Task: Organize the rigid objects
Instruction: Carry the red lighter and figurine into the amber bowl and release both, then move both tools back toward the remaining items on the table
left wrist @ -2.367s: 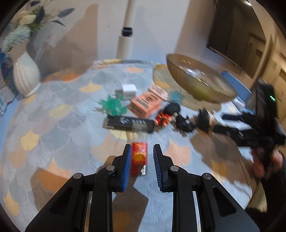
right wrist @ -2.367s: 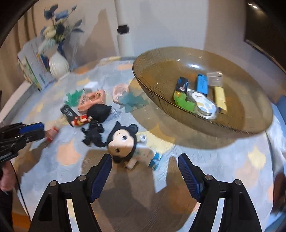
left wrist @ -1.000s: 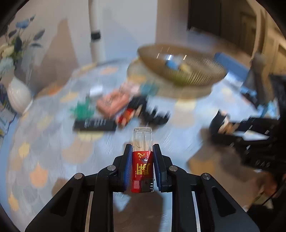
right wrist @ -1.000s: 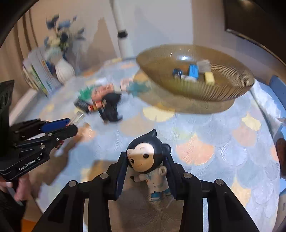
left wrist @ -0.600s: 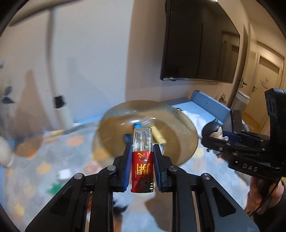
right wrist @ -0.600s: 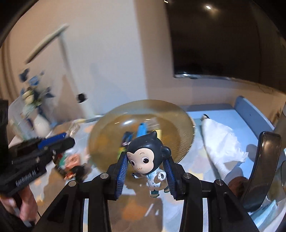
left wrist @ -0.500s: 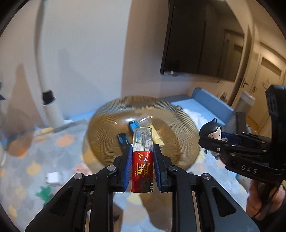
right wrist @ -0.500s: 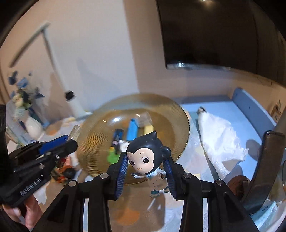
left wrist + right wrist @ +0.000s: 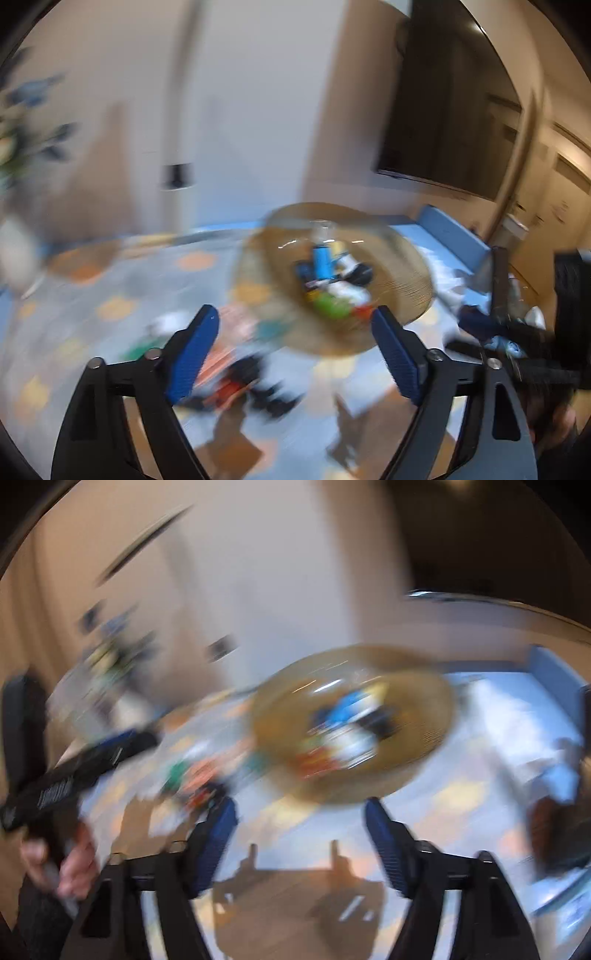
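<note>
The left gripper (image 9: 293, 347) and right gripper (image 9: 299, 843) are both opening wide, with nothing between them. The small toys lie in the brown bowl (image 9: 406, 280). It sits on a table (image 9: 110, 280) with blue and orange patches, by a pale wall (image 9: 258, 92).

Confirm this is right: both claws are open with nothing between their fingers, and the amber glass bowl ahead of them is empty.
Not quite. Both the left claw and right claw are opening with nothing between them, but the amber glass bowl is not empty: both wrist views, though blurred, show colourful small items piled inside it.
</note>
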A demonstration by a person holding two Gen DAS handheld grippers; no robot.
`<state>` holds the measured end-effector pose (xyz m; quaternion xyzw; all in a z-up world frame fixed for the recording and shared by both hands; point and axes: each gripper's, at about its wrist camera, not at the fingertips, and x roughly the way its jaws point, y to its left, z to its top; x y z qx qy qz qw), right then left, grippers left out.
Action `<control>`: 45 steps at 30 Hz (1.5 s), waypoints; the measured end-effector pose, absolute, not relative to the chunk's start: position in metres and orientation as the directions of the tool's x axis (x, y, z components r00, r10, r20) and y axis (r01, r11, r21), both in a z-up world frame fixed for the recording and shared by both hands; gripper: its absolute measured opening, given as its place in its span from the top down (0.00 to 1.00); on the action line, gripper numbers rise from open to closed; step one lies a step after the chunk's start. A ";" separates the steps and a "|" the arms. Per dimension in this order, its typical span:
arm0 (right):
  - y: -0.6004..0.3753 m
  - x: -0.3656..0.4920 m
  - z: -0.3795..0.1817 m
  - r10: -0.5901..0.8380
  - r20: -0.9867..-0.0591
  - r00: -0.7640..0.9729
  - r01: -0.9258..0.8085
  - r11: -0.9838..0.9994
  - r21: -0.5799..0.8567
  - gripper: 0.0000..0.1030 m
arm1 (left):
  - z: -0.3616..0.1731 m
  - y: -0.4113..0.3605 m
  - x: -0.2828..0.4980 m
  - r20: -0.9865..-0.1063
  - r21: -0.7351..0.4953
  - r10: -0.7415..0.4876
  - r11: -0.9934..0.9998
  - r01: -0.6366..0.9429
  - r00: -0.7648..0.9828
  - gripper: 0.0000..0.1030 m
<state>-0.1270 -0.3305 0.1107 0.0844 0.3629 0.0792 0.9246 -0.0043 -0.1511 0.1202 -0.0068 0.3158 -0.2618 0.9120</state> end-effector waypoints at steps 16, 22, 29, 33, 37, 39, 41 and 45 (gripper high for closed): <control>-0.258 -0.103 0.038 0.023 -0.770 0.638 -0.022 1.000 0.011 0.14 | 0.007 0.026 -0.019 -0.683 -0.376 -0.251 0.926 -0.036 0.686 0.14; -0.250 -0.101 0.036 0.011 -0.778 0.628 -0.039 0.999 -0.017 0.14 | -0.003 0.050 -0.020 -0.625 -0.528 -0.367 0.849 -0.027 0.689 0.14; -0.257 -0.095 0.032 0.015 -0.797 0.604 -0.009 1.000 0.012 0.14 | 0.000 0.042 -0.022 -0.651 -0.474 -0.325 0.880 -0.033 0.686 0.13; -0.256 -0.093 0.032 0.017 -0.799 0.601 -0.017 1.000 0.009 0.14 | 0.001 0.041 -0.021 -0.653 -0.472 -0.326 0.881 -0.031 0.684 0.11; -0.253 -0.092 0.031 0.021 -0.804 0.594 -0.032 0.999 0.003 0.14 | 0.001 0.038 -0.019 -0.662 -0.454 -0.318 0.891 -0.025 0.679 0.08; -0.252 -0.093 0.031 0.026 -0.804 0.595 -0.033 0.999 0.008 0.14 | 0.001 0.036 -0.019 -0.666 -0.445 -0.316 0.895 -0.020 0.676 0.07; -0.253 -0.097 0.034 0.031 -0.790 0.612 -0.033 0.999 0.014 0.14 | 0.002 0.035 -0.018 -0.668 -0.439 -0.314 0.898 -0.016 0.674 0.06; -0.251 -0.101 0.039 0.025 -0.769 0.639 -0.036 0.999 0.003 0.12 | 0.001 0.035 -0.017 -0.667 -0.439 -0.317 0.898 -0.013 0.675 0.02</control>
